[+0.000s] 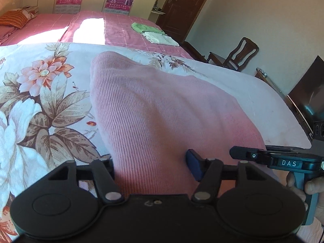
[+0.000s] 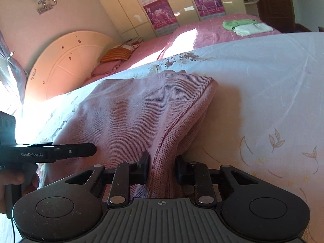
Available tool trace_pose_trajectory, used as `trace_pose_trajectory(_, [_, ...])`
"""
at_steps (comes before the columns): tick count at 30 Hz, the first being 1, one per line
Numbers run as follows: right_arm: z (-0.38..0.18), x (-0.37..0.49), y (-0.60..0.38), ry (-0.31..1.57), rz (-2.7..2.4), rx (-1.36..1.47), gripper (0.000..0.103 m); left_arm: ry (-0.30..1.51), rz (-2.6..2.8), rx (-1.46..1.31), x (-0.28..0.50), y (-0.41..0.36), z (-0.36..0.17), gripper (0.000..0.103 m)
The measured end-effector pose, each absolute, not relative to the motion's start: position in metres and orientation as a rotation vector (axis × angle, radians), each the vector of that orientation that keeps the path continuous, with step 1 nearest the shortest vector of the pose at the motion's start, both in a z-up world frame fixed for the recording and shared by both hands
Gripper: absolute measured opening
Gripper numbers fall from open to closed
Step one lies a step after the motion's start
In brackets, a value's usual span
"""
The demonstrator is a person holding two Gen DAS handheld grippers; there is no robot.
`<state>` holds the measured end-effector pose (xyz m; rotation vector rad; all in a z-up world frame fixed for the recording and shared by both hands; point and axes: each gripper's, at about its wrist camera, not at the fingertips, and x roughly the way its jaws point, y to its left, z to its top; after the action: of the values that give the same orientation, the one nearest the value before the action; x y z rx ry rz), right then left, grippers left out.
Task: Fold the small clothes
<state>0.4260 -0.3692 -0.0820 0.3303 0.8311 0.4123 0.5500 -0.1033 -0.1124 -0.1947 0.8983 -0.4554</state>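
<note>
A pink ribbed knit garment (image 1: pixel 154 109) lies on the floral quilt (image 1: pixel 40 93) and runs between the jaws of both grippers. My left gripper (image 1: pixel 151 168) stands with its jaws wide apart at the garment's near edge, cloth bulging between them; its left finger is hidden by cloth. In the right wrist view the garment (image 2: pixel 141 109) has a folded right edge. My right gripper (image 2: pixel 162 170) has a thick bunch of that edge between its two pads. The right gripper also shows in the left wrist view (image 1: pixel 253 156), and the left gripper in the right wrist view (image 2: pixel 66 151).
Folded green and white clothes (image 1: pixel 156 33) lie on the pink bedspread (image 1: pixel 113 28) beyond the quilt. A wooden chair (image 1: pixel 235 54), a dark screen (image 1: pixel 307 93) and a brown door (image 1: pixel 182 4) stand to the right. A headboard (image 2: pixel 66 60) and pillows (image 2: pixel 117 54) are at the left.
</note>
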Motion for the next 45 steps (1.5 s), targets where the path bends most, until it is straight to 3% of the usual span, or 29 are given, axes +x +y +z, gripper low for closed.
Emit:
trace_pose_trajectory(2, [-0.081,0.425,-0.364,0.830,0.393,0.329,0.022,0.881,-0.465,-0.200,0.547,-0.098,-0.107,0.037])
trace_pose_trajectory(5, [-0.072,0.419,-0.355,0.807,0.369,0.311,0.020,0.863,-0.484,-0.199,0.539,-0.095,-0.097,0.033])
trace_pose_trajectory(17, [-0.012,0.383,-0.320,0.717,0.300,0.237,0.019,0.789,-0.613,-0.190,0.509,-0.081,-0.049,0.032])
trace_pose_trajectory(26, [0.014,0.373,-0.238,0.667,0.355,0.196,0.019,0.752,-0.599,-0.217,0.487,0.011,-0.031,0.032])
trace_pose_trajectory(35, [-0.003,0.386,-0.105,0.690,0.479,0.174,0.019,0.767,-0.510,-0.264,0.469,0.141,-0.042,0.032])
trace_pose_trajectory(45, [-0.071,0.393,-0.028,0.835,0.585,0.183,0.019,0.831,-0.439,-0.473,0.444,0.246,-0.111,0.034])
